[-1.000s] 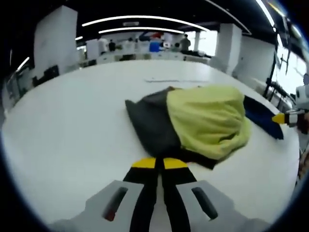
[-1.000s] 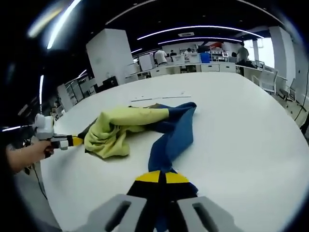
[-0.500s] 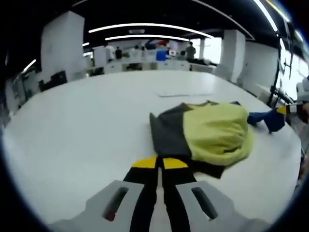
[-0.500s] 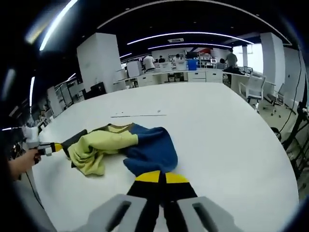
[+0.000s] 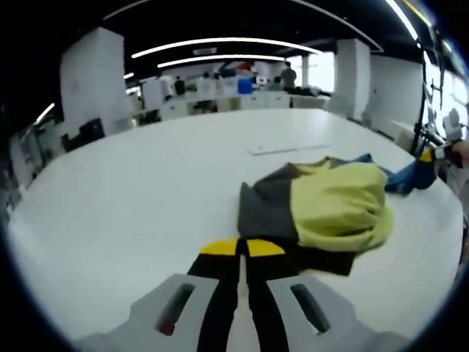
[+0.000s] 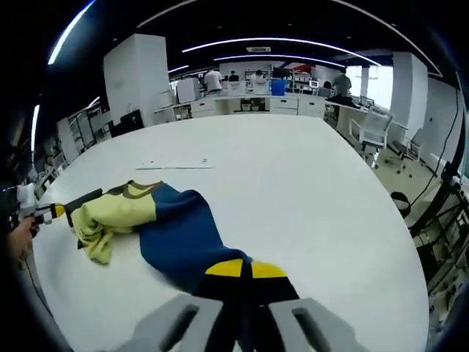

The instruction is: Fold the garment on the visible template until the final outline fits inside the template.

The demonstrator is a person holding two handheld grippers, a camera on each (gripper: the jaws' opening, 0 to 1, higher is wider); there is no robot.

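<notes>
The garment (image 5: 322,213) lies bunched up on the white surface (image 5: 132,191). It has a grey part, a yellow-green part and a blue part.

The left tongs (image 5: 242,248) are pinched shut on the grey edge. The right tongs (image 6: 242,268) are pinched shut on the blue edge (image 6: 183,238).

The job now looks like pulling the cloth flat so it can be folded. To do it well, hold both edges tight and pull the two hands apart slowly and evenly. Keep the cloth low, near the surface, so it does not twist. I cannot make out the template clearly; a thin pale strip (image 6: 176,164) lies beyond the cloth.
</notes>
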